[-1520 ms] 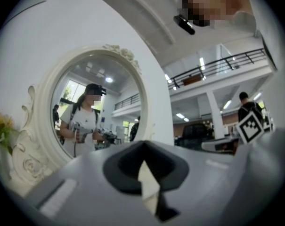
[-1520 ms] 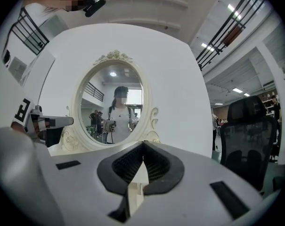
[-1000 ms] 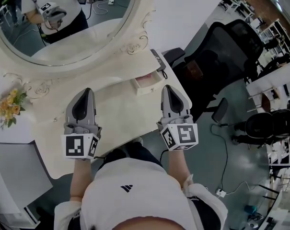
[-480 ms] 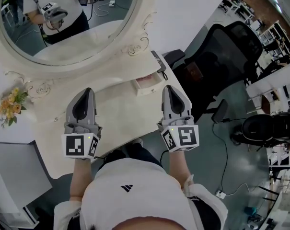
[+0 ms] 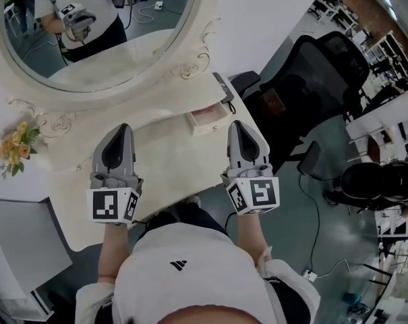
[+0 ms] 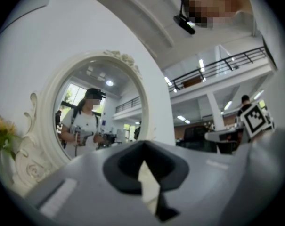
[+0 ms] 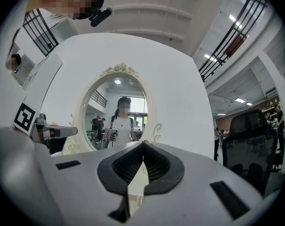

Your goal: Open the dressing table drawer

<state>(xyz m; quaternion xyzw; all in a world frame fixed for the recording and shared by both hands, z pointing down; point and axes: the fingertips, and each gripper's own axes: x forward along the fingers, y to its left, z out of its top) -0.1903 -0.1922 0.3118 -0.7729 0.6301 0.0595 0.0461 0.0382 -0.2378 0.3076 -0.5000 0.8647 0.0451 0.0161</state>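
A cream dressing table [image 5: 170, 167] with an oval mirror [image 5: 96, 25] stands below me. A small drawer [image 5: 207, 118] under the mirror's right side is pulled out and shows a pink inside. My left gripper [image 5: 121, 131] hovers over the left part of the tabletop, jaws shut with nothing between them. My right gripper [image 5: 238, 127] hovers at the table's right edge, just in front of the drawer and apart from it, jaws shut and empty. In both gripper views the jaw tips meet, left gripper [image 6: 143, 147] and right gripper [image 7: 143, 145], facing the mirror [image 7: 118, 109].
Yellow flowers [image 5: 15, 150] stand at the table's far left. A dark flat object [image 5: 223, 86] lies on the back right corner. A black office chair [image 5: 318, 86] stands to the right, another chair [image 5: 379, 177] farther right. A cable [image 5: 318, 221] trails on the floor.
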